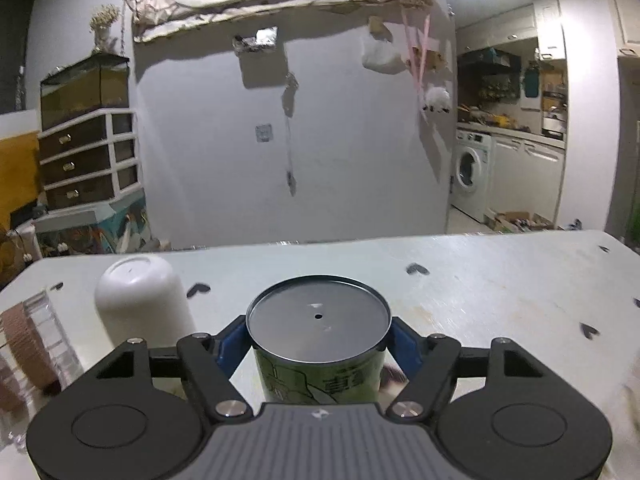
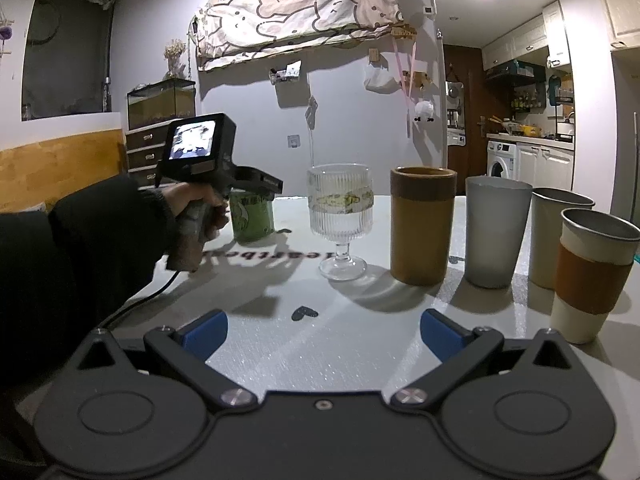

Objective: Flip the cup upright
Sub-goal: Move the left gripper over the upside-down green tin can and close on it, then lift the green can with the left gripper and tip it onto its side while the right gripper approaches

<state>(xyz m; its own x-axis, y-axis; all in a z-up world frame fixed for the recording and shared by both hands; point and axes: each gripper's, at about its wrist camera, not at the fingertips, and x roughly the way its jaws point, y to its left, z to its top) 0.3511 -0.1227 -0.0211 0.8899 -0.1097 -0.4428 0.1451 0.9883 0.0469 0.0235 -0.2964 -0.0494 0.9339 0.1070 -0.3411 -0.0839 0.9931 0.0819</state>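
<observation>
A green printed cup [image 1: 320, 372] stands upside down on the white table [image 1: 480, 300], its grey base facing up. My left gripper [image 1: 318, 344] is shut on it, one blue pad on each side. In the right wrist view the same green cup [image 2: 253, 216] shows at the left with the left gripper's body over it and a hand holding the handle. My right gripper [image 2: 324, 330] is open and empty, low above the table [image 2: 320, 352].
A white cup [image 1: 140, 300] stands upside down left of the green one, and a ribbed clear cup [image 1: 36, 344] lies at the far left. A stemmed glass [image 2: 340, 220], a brown cup [image 2: 422, 224], a frosted cup [image 2: 494, 232] and two metal cups [image 2: 592, 272] stand upright on the right.
</observation>
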